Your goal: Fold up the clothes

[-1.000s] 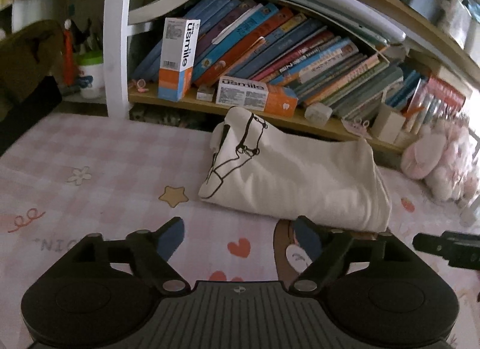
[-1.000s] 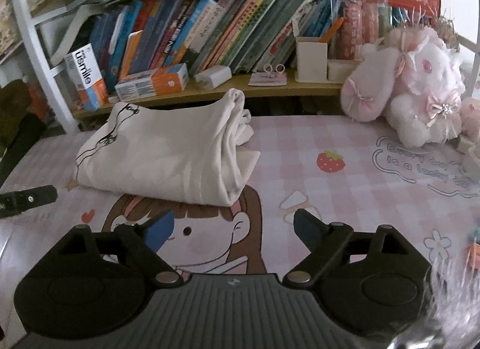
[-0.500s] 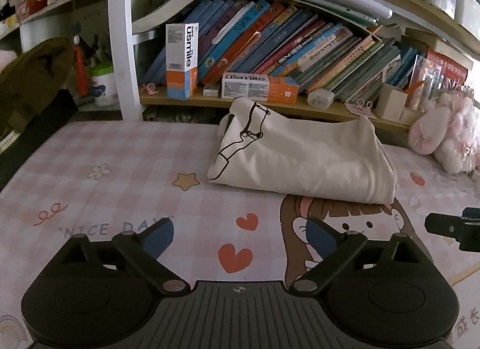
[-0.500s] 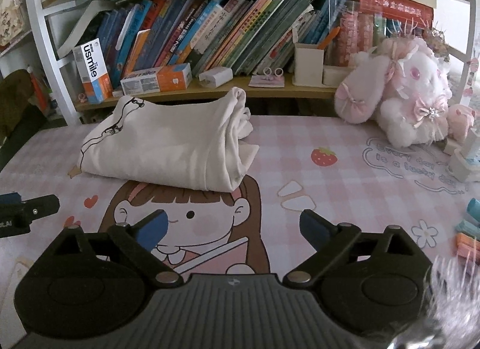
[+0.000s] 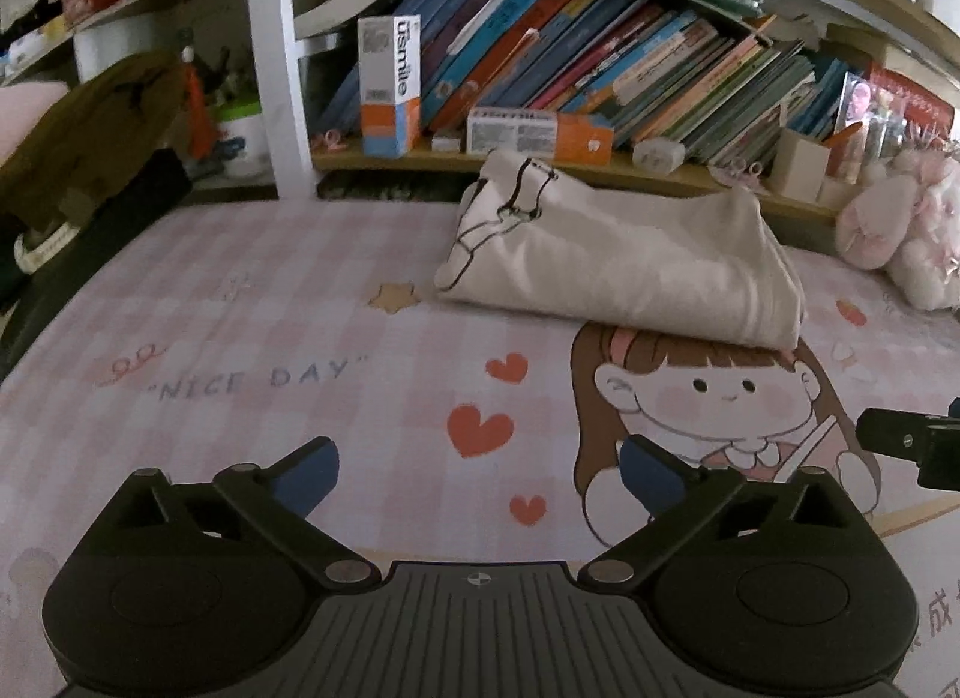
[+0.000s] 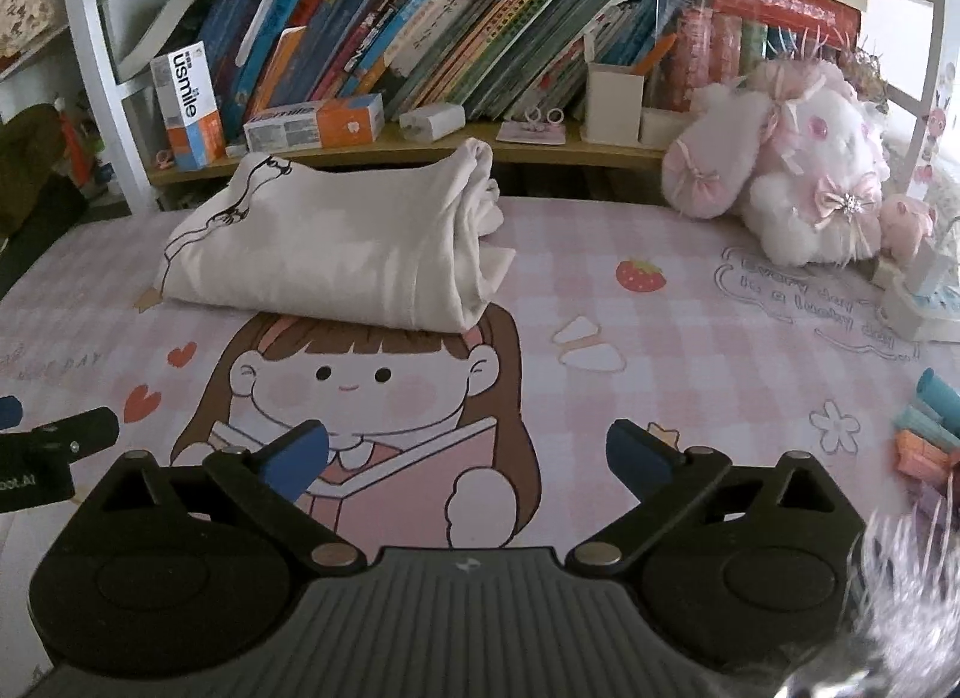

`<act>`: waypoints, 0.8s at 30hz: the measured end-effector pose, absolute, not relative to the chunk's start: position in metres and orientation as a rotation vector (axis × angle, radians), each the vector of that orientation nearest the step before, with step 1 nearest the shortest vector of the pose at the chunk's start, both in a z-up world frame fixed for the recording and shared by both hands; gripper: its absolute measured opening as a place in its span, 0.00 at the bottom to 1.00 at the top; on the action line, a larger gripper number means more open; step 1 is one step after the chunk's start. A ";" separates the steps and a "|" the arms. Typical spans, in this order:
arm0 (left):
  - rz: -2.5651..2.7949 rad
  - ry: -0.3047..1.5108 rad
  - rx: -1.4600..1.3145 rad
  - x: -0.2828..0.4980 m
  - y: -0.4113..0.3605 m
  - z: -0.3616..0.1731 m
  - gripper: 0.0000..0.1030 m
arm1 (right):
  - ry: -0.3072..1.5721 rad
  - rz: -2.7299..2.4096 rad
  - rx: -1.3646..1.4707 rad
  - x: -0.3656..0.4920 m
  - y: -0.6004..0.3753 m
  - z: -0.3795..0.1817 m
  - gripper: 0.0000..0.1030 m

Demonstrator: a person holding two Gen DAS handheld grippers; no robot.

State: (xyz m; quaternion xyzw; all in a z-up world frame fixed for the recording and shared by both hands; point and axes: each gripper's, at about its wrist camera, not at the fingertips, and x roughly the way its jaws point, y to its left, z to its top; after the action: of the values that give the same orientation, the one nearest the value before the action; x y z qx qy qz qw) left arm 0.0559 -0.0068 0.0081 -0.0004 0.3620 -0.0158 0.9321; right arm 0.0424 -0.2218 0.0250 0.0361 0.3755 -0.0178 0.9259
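A pink checked mat [image 6: 690, 338], printed with a cartoon girl, hearts, a strawberry and the words "NICE DAY", is spread over the work surface. Behind it a low wooden bookshelf [image 6: 540, 149] is packed with leaning books and two "usmile" boxes.

A dark heap [image 5: 90, 140] far left of the left gripper [image 5: 477, 467] is too dim to be named, and coloured items [image 6: 927, 428] beside the right gripper [image 6: 465, 452] are cut off by the frame edge.

A folded cream garment [image 6: 336, 248] (a black line drawing shows on its left end) lies ahead of both grippers, well apart from them. A pink plush toy [image 6: 798, 182] sits ahead and to the right. Both grippers are spread wide, their jaws opening, with nothing between them.
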 end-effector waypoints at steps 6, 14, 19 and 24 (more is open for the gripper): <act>-0.033 0.737 0.019 0.049 -0.008 0.008 0.98 | 0.771 -0.048 0.071 0.031 -0.220 0.020 0.98; -0.050 0.734 0.027 0.047 -0.010 0.009 0.98 | 0.773 -0.047 0.076 0.027 -0.221 0.020 0.98; -0.072 0.733 0.033 0.047 -0.013 0.010 0.98 | 0.775 -0.043 0.082 0.026 -0.222 0.021 0.98; -0.083 0.737 0.035 0.048 -0.014 0.011 0.98 | 0.777 -0.043 0.084 0.026 -0.222 0.021 0.98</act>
State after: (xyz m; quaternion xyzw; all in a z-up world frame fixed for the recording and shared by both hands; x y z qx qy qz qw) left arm 0.0484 -0.0137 0.0106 0.0170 0.3600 -0.0407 0.9319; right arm 0.0261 -0.2217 0.0210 0.0408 0.3787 -0.0209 0.9244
